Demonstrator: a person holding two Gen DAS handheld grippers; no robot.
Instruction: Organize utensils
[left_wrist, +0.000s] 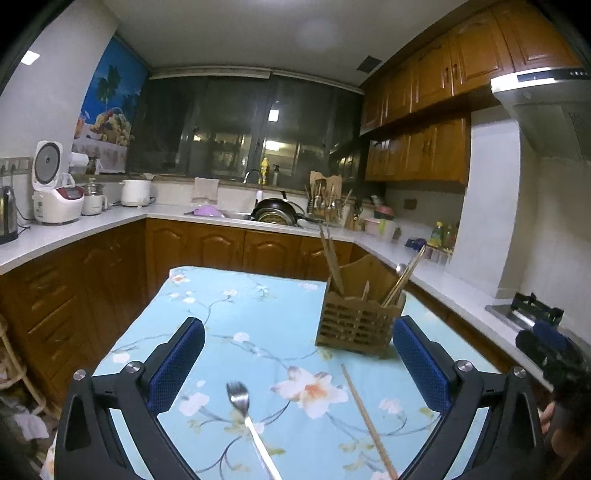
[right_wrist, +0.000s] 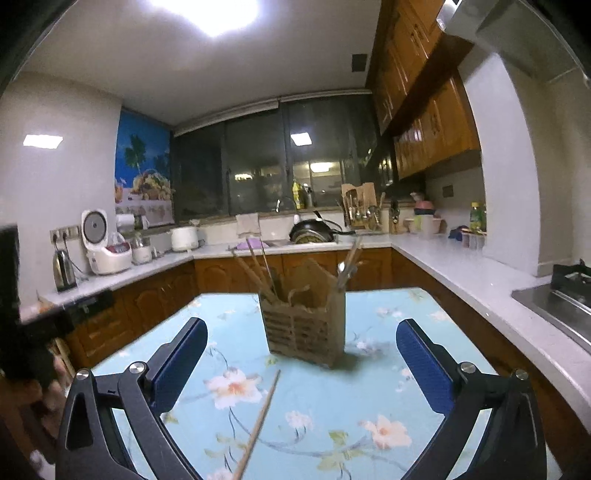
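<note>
A wooden slatted utensil holder stands on the floral blue table, with chopsticks and a spoon sticking out of it. A metal fork lies on the cloth between my left gripper's fingers, tines pointing away. A single wooden chopstick lies beside it, to the fork's right. My left gripper is open, short of the holder and above the cloth. My right gripper is open too, facing the holder, with the chopstick's far end between its fingers, untouched.
White countertops wrap around the kitchen with a rice cooker, kettle, sink with a pan and bottles. A gas hob sits at the right. The other gripper shows at the left view's right edge.
</note>
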